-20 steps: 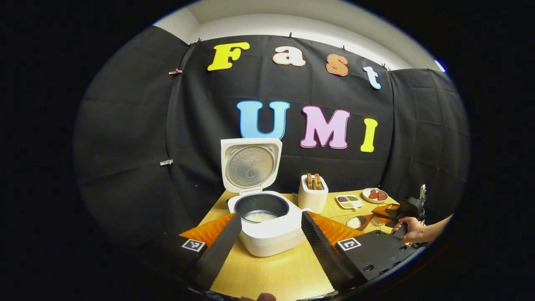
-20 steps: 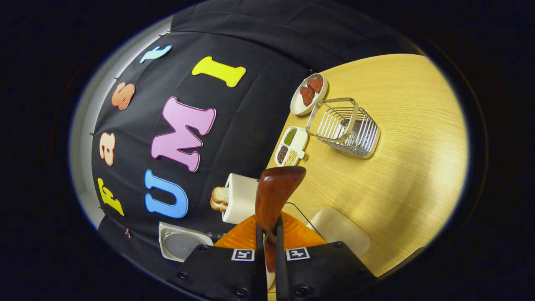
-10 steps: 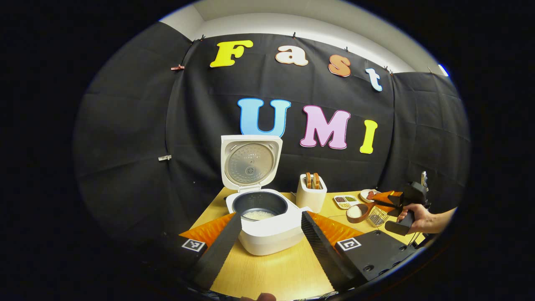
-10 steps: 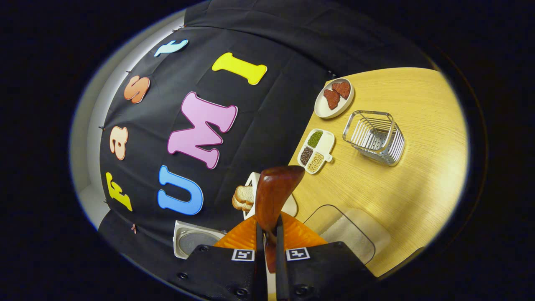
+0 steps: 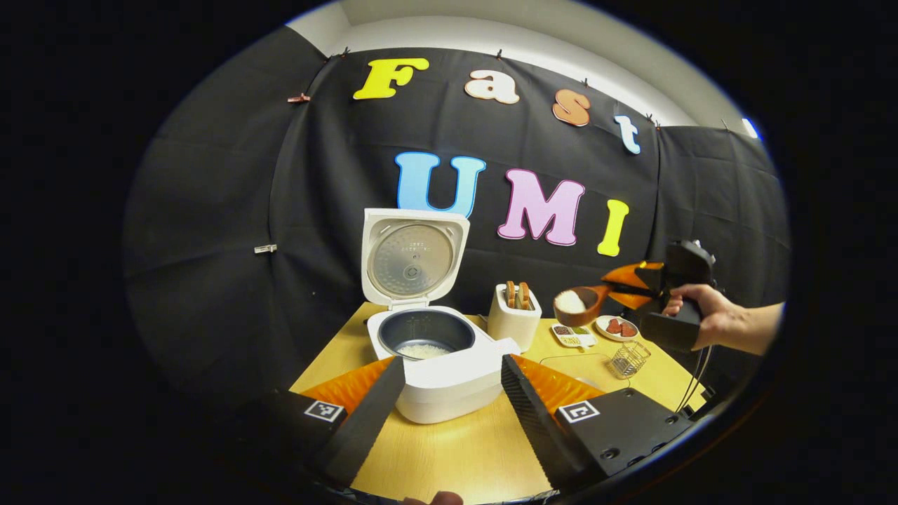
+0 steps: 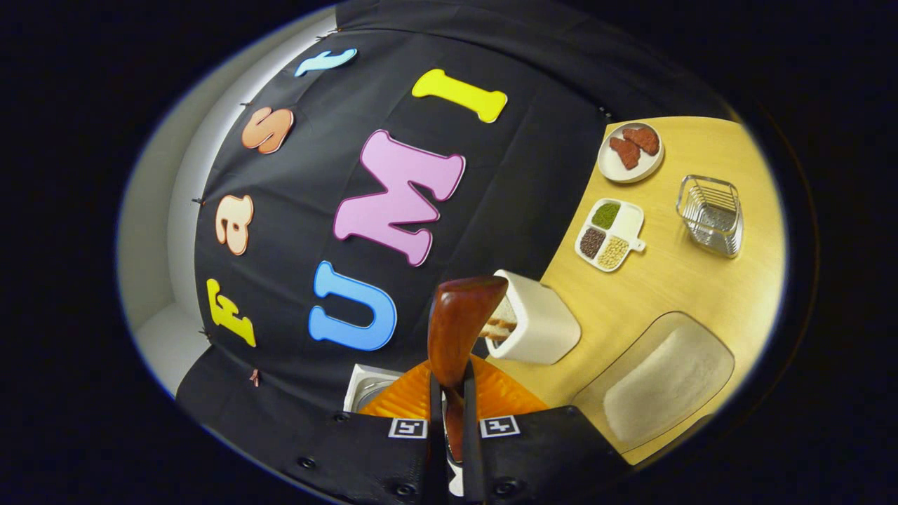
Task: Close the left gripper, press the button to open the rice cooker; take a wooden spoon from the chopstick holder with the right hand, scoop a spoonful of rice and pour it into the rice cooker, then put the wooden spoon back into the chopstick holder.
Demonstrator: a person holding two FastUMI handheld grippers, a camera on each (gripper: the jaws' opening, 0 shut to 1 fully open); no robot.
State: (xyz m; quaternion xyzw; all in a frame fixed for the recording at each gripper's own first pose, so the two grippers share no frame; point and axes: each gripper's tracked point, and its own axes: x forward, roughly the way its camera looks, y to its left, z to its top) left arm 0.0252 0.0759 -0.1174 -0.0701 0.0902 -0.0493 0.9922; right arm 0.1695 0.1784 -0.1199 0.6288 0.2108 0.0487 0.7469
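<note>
The white rice cooker (image 5: pixel 438 379) stands on the table with its lid (image 5: pixel 414 254) raised and some rice in the dark pot. My left gripper (image 5: pixel 452 361) is open just in front of it, one finger on each side, holding nothing. A hand holds my right gripper (image 5: pixel 635 287) high at the right, shut on the handle of the wooden spoon (image 5: pixel 577 306), whose bowl carries white rice above the table. In the right gripper view the spoon (image 6: pixel 459 326) sticks out of my gripper (image 6: pixel 451 379), tilted sideways. The wire chopstick holder (image 6: pixel 710 214) stands apart.
A white toaster (image 5: pixel 514 319) with bread slices stands right of the cooker. A clear container of rice (image 6: pixel 663 379), a divided dish of beans (image 6: pixel 610 235) and a plate with red pieces (image 6: pixel 630 151) lie on the wooden table (image 5: pixel 456 456). The chopstick holder (image 5: pixel 628 358) stands near the right edge.
The right gripper has lifted the rice-filled spoon from the container up and away from the table. The left gripper stays open before the cooker, its view shifted slightly.
</note>
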